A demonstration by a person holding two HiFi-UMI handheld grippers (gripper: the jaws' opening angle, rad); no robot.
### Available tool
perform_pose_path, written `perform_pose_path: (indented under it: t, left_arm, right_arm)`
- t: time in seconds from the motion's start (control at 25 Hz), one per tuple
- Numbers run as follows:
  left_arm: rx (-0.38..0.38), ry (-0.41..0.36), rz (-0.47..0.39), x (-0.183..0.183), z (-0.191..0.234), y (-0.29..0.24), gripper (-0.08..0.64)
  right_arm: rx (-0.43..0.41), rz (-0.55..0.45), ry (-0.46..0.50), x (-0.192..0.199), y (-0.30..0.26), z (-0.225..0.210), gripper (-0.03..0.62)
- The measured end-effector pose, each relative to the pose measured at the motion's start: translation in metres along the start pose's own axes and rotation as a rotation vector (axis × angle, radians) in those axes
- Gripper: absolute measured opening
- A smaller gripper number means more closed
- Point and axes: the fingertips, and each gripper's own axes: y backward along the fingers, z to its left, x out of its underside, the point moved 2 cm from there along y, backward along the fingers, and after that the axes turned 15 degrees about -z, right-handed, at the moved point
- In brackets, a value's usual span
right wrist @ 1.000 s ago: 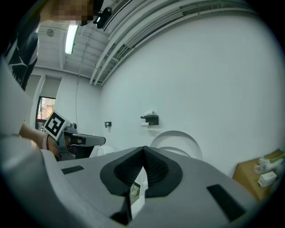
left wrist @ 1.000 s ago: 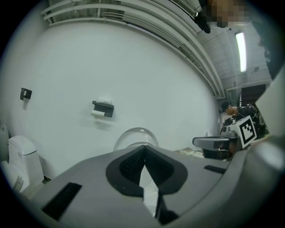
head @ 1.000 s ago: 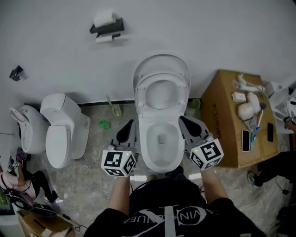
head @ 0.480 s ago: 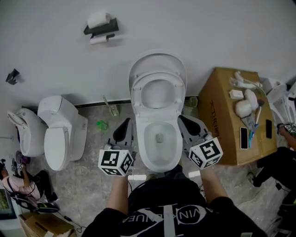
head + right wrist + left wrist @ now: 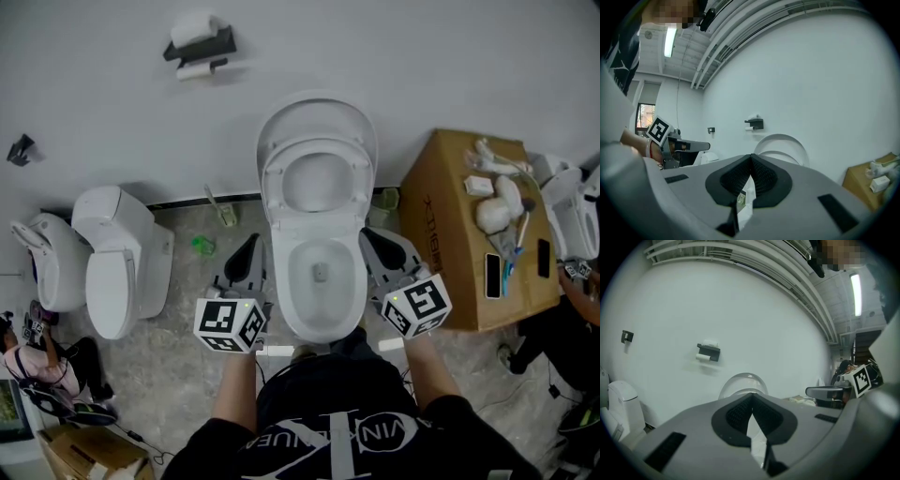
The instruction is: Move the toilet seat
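Toilet seat (image 5: 779,155), mostly hidden behind the jaws

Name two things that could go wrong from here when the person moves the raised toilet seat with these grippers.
1. The left gripper and right gripper are both shut beside the bowl, away from the raised toilet seat. A pinch on its smooth ring may slip, and the seat could slam down.
2. The seat appears to stand against the lid, so the lid might come down with it.
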Motion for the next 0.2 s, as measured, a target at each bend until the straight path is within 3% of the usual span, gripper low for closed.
perform_pose_path:
  t: [0.2]
  left_arm:
    - [-0.003,0.001,0.004,0.0025,0.0028,-0.0023,0.003]
  right_arm:
    - [-0.006,-0.004,-0.007,0.0027,-0.0043,-0.0012,0.009]
